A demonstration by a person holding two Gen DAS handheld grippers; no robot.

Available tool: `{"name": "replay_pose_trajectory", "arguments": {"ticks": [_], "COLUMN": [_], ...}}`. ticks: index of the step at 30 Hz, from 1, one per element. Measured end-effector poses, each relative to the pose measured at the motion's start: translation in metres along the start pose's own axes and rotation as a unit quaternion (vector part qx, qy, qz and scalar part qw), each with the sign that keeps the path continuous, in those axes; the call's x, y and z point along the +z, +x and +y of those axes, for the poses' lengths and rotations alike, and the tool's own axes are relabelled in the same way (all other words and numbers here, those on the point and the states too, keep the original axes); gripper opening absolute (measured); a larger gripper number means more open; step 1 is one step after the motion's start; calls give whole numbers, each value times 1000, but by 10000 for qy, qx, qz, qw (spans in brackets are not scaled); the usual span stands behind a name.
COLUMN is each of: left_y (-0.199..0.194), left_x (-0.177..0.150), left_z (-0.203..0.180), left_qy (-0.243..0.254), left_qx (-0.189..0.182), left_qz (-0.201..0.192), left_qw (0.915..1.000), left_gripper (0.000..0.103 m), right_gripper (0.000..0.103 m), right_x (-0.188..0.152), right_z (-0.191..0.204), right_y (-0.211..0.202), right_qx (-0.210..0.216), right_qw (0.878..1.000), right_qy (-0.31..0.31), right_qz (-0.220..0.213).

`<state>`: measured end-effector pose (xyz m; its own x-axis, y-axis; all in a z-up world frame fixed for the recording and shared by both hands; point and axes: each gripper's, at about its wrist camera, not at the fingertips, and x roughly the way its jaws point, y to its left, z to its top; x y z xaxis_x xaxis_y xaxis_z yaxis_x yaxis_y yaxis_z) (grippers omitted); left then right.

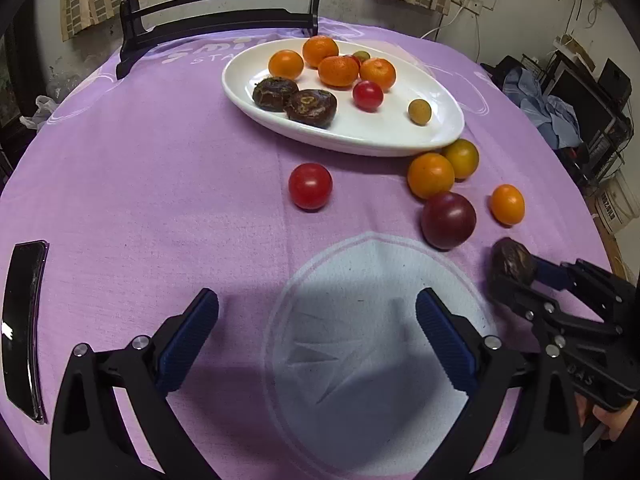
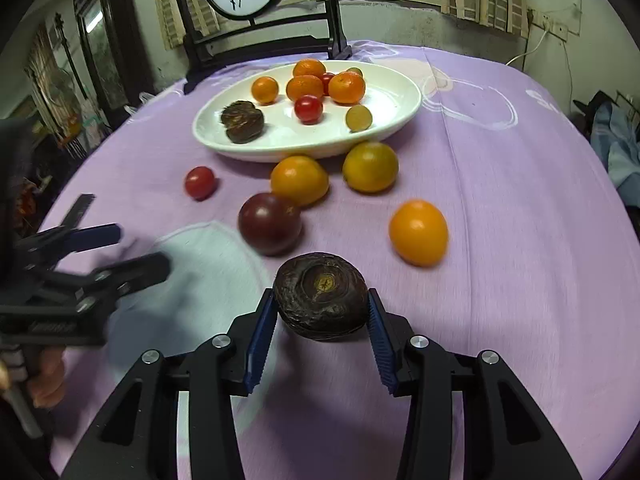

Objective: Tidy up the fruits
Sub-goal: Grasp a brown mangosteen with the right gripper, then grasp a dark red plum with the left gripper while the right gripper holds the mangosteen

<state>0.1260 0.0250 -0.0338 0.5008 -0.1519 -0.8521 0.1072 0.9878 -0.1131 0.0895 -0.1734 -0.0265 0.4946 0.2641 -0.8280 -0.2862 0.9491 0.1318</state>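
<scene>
Right gripper [image 2: 322, 316] has its pads clamped on the wrinkled brown fruit [image 2: 321, 296], probably headed for the white plate [image 2: 400, 120] ahead with its two matching fruits. Left gripper [image 1: 318, 340] hangs wide, empty.

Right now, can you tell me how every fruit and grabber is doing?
Right gripper: shut on the dark wrinkled fruit.
Left gripper: open, empty.
White plate: holding fruit.
Red tomato: loose on the purple cloth.
Dark purple tomato: on the cloth.
Three orange fruits: on the cloth near the plate.
Phone: lying flat, screen dark.
</scene>
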Motion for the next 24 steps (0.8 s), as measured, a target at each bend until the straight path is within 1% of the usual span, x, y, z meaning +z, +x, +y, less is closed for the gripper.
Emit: {"name": "replay_pose_trajectory", "arguments": {"ticks": [2, 5, 12, 14, 16, 18, 21, 23, 24], "left_y": [-1, -1, 5, 4, 6, 9, 10, 16, 20], "left_x": [-1, -3, -9, -10, -8, -3, 7, 12, 15], "left_z": [-3, -11, -31, -42, -53, -60, -69, -75, -78], "left_qy": [72, 223, 352, 523, 688, 728, 763, 793, 808], "left_qx": [-36, -52, -318, -232, -52, 55, 139, 251, 255], "left_qz": [-58, -172, 33, 2, -14, 3, -139, -128, -83], "left_qw": [10000, 9996, 9989, 9984, 9976, 9973, 9969, 9965, 9964], "left_gripper": [97, 97, 97, 97, 97, 97, 97, 93, 82], "right_gripper": [46, 46, 46, 46, 46, 46, 46, 46, 46], "right_x": [-7, -8, -9, -9, -8, -7, -8, -9, -9], "right_z": [-5, -9, -11, -14, -20, -28, -39, -45, -46], "right_y": [-1, -4, -12, -20, -30, -37, -45, -47, -48], "right_qx": [78, 143, -56, -42, -38, -45, -103, -107, -94], "right_qw": [9999, 9998, 10000, 9998, 9992, 9985, 9971, 9964, 9962], "right_qy": [73, 121, 26, 72, 162, 279, 463, 555, 576], "right_qz": [19, -4, -76, -196, -354, -469, -597, -639, -650]}}
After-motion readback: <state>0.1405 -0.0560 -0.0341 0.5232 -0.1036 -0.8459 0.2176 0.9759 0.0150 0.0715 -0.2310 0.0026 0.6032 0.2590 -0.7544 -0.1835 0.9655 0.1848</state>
